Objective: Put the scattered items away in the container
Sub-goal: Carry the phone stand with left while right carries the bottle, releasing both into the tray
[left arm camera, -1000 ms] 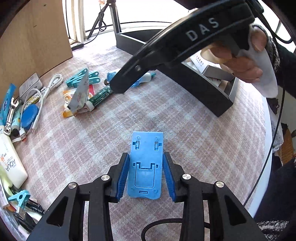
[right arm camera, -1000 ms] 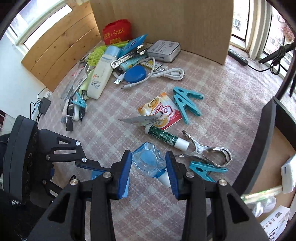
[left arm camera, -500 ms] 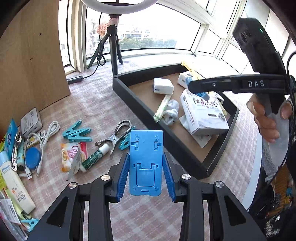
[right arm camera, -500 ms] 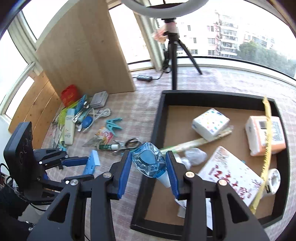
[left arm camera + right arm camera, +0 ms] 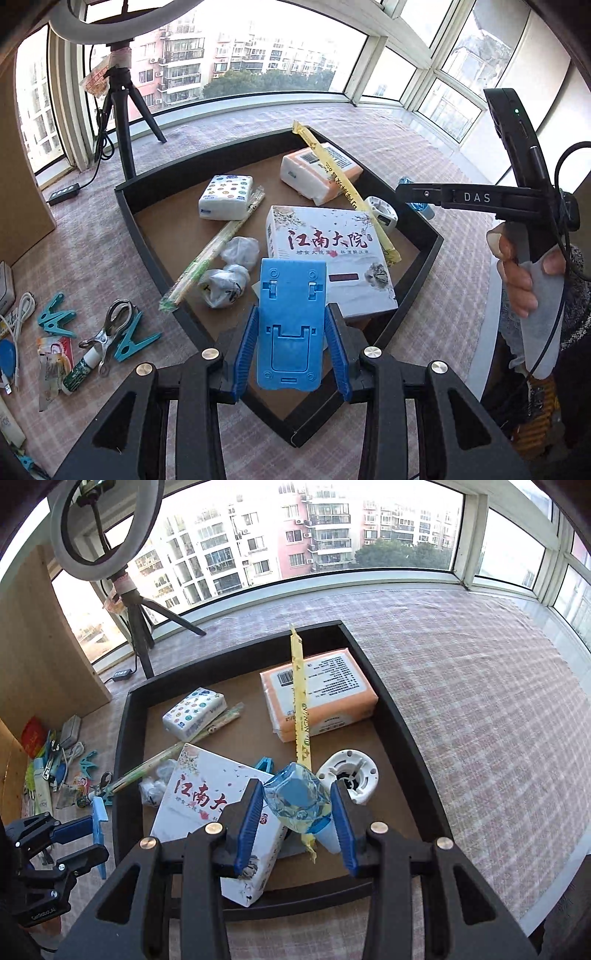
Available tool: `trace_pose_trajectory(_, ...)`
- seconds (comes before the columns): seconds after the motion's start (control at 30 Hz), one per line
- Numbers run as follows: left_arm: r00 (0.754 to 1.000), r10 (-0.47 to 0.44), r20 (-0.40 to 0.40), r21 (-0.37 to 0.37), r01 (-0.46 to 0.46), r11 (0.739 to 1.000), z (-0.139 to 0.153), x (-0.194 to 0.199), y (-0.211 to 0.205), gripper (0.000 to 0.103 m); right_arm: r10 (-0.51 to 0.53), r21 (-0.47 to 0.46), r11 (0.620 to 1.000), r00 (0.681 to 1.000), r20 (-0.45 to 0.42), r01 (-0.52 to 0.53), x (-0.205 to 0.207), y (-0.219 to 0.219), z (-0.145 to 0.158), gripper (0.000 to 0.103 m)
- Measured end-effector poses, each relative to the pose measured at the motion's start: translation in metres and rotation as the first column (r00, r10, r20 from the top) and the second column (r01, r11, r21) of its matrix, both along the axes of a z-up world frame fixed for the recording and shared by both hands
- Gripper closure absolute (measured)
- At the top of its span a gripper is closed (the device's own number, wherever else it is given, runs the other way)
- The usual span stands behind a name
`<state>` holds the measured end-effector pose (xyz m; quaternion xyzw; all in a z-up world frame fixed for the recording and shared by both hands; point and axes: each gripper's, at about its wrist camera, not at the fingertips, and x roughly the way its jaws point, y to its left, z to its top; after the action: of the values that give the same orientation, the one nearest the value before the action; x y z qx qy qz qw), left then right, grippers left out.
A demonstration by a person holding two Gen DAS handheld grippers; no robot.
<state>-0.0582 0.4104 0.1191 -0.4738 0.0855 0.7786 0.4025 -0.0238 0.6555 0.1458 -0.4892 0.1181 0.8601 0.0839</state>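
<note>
Left wrist view: left gripper (image 5: 291, 354) carries the blue phone stand (image 5: 290, 325), long axis along the fingers. Its jaws have just been opening, stand still between them; a thin gap shows at both pads, so the grip looks released or nearly so. Black container (image 5: 424, 258) lies directly below and ahead, white box (image 5: 328, 258) under the stand's far end. Right wrist view: right gripper (image 5: 297, 823) jaws closed on the small clear bottle (image 5: 299, 797), blue cap toward the camera, hanging over the container's near right part, above the yellow strip (image 5: 301, 709). Both loads sit over the container; judged next: drop.
</note>
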Motion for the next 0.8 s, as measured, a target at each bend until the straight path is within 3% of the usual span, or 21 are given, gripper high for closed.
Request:
trace_pose_trajectory(0.03,1.000,0.009,-0.024,-0.015,-0.009,1.000,0.002,0.003,0.003,0.046,-0.001,0.004,1.000,1.000,-0.002,0.001,0.001,0.002,0.000,0.064)
trace_pose_trajectory(0.1,0.998,0.021,-0.053,-0.008,-0.022,1.000,0.006,0.007,0.003,0.029,-0.023,0.026,0.999,1.000,-0.003,0.023,0.002,0.002,0.003,0.055)
trace_pose_trajectory(0.3,0.995,0.020,-0.097,-0.007,-0.020,1.000,0.014,0.012,-0.006,0.030,0.025,0.021,0.999,0.999,-0.048,-0.024,0.000,-0.013,0.014,0.054)
trace_pose_trajectory(0.5,0.993,0.069,-0.092,-0.013,-0.070,0.997,0.012,0.005,-0.024,0.033,0.082,0.018,0.997,0.995,-0.058,-0.081,-0.008,-0.037,0.021,0.054)
trace_pose_trajectory(0.8,0.973,0.218,-0.069,-0.014,-0.219,0.976,0.003,-0.018,-0.101,0.035,0.266,0.013,0.964,0.962,-0.058,-0.265,-0.032,-0.099,0.026,0.054)
